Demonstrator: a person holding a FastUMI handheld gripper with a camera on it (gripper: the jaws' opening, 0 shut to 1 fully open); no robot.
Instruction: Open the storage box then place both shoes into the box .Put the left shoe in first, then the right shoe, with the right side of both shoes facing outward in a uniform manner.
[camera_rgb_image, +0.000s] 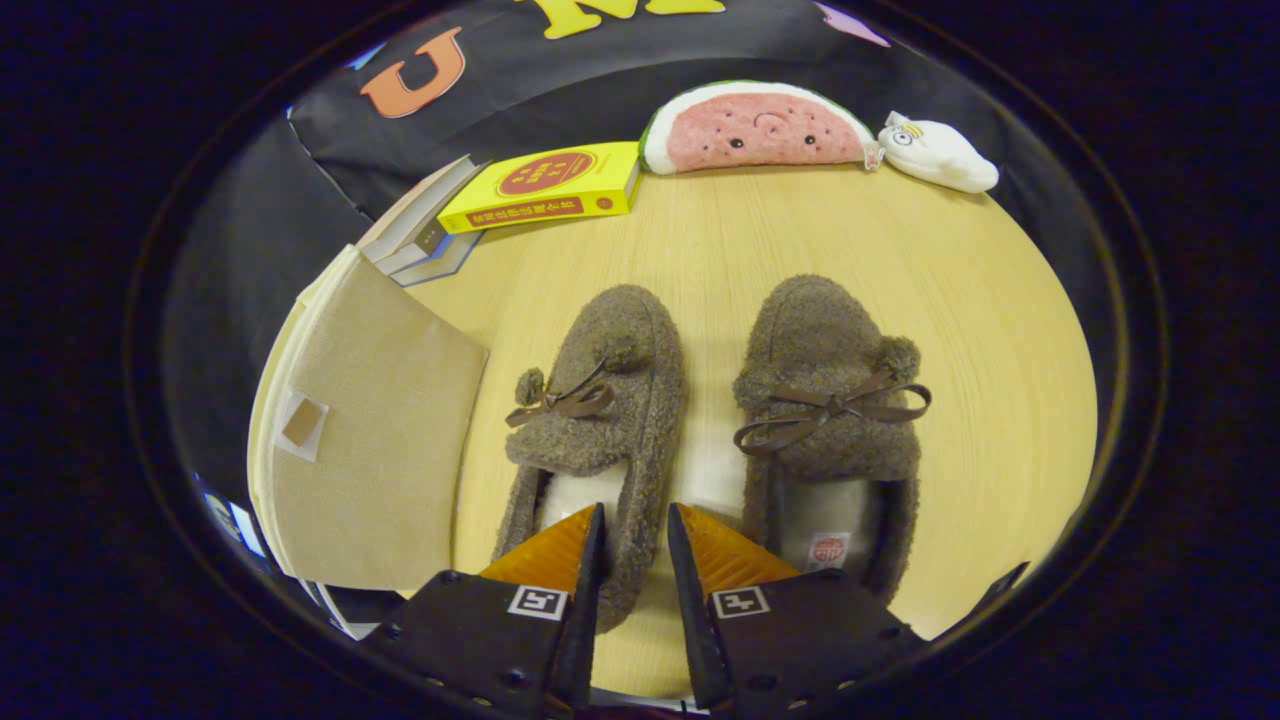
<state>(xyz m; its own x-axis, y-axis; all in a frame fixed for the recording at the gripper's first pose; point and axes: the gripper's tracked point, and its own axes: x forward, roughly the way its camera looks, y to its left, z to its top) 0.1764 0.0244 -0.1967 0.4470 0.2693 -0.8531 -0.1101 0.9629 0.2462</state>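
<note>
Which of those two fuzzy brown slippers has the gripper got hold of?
On the wooden table, two fuzzy slippers lie side by side. The gripper pinches the inner side wall of the left slipper, the one beside the beige storage box; the right slipper lies free.

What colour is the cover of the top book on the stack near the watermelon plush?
Yellow with a red round emblem and red strip, on the top book, gripper view.

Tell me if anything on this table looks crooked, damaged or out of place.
Nothing is spilled or damaged. The two slippers, left and right, lie side by side with toes pointing away. The gripper has the left slipper's inner wall between its fingers. The yellow book sits askew on the stack of books.
</note>
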